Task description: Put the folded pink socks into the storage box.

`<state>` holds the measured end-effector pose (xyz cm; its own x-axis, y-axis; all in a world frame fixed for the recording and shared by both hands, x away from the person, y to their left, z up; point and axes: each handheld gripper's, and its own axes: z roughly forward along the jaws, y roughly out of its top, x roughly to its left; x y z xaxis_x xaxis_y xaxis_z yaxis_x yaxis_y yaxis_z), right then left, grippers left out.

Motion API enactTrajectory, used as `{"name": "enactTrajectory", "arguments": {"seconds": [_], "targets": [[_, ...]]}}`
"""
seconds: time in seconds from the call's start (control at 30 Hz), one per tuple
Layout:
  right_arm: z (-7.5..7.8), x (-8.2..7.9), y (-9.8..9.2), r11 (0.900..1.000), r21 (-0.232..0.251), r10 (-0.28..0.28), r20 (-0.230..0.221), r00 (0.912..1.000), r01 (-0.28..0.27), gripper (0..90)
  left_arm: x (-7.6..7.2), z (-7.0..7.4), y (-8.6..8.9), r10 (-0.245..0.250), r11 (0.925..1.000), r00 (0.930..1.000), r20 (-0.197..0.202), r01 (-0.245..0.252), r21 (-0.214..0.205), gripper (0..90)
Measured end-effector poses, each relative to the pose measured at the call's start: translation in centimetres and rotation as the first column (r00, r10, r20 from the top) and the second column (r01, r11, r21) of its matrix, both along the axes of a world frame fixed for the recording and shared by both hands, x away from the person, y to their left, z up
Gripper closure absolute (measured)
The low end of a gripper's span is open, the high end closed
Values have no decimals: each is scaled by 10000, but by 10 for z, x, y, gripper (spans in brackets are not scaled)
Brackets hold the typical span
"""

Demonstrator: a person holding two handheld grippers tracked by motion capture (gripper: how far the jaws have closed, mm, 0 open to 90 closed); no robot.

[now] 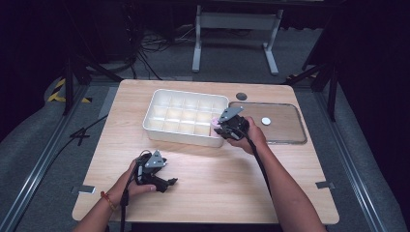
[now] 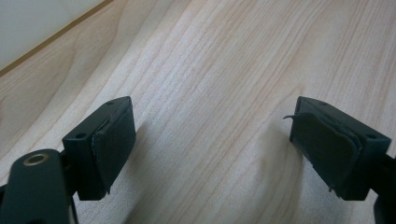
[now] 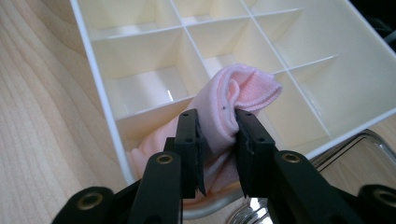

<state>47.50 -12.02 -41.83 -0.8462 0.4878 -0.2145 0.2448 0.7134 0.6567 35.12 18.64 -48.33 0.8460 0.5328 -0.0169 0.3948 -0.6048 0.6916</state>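
A white divided organiser box (image 1: 159, 126) stands at the middle of the wooden table. My right gripper (image 1: 218, 126) is at its near right corner, shut on a rolled pale pink sock (image 3: 233, 105). In the right gripper view the sock's lower part hangs into a corner compartment of the box (image 3: 140, 70), while its folded top sticks up past the pads. My left gripper (image 1: 170, 182) lies low over the bare wood near the front left, jaws wide apart. In the left gripper view its pads (image 2: 114, 144) have nothing between them.
A clear plastic lid (image 1: 285, 126) lies flat to the right of the box, with a small white round piece (image 1: 266, 121) on it. A dark round spot (image 1: 241, 96) sits on the table behind the lid. Cables trail from both grippers toward the front edge.
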Motion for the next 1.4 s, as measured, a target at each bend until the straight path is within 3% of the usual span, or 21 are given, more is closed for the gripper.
{"name": "enactTrajectory", "arguments": {"seconds": [0.17, 0.23, 0.33, 0.5, 0.6, 0.8, 0.9, 1.0, 1.1, 1.4], "targets": [[0, 5, 1, 9999, -65, 153, -493, 9987, -157, 735, 0, 0, 0, 0, 10000, 10000, 0, 0, -3, 146], [2, 11, 1, 9997, -133, 183, -899, 9958, -196, 740, 0, 0, 0, -1, 10000, 10000, 0, 1, -2, 146], [3, 16, 4, 9986, -408, 276, -1197, 9924, -327, 746, 0, 0, 0, 0, 10000, 10000, 0, 0, -2, 145], [2, 18, 11, 9954, -868, 275, -1383, 9900, -398, 751, 0, 0, 0, 2, 10000, 10000, 15, -2, -5, 145], [2, 23, 11, 9947, -938, 237, -1898, 9815, -422, 755, 0, 0, 0, -20, 10000, 10000, 21, 20, 28, 145], [4, 27, 14, 9923, -1174, 101, -2344, 9721, -386, 760, 0, 0, 0, 4, 10000, 10000, 1, -4, -18, 144], [3, 28, 19, 9858, -1600, 108, -2444, 9696, -513, 761, 0, 0, 0, -1, 10000, 10000, 15, 1, -12, 144], [-2, 26, 30, 9660, -2477, 146, -2363, 9716, -747, 764, 0, 0, 0, -2, 10000, 10000, 12, 2, 0, 144], [-4, 29, 30, 9684, -2345, 192, -2695, 9628, -849, 763, 0, 0, 0, -8, 10000, 10000, 22, 8, -7, 144], [-4, 30, 29, 9719, -2217, 139, -2810, 9596, -790, 749, 0, 0, 0, -2, 10000, 10000, 19, 2, -14, 143]]}}
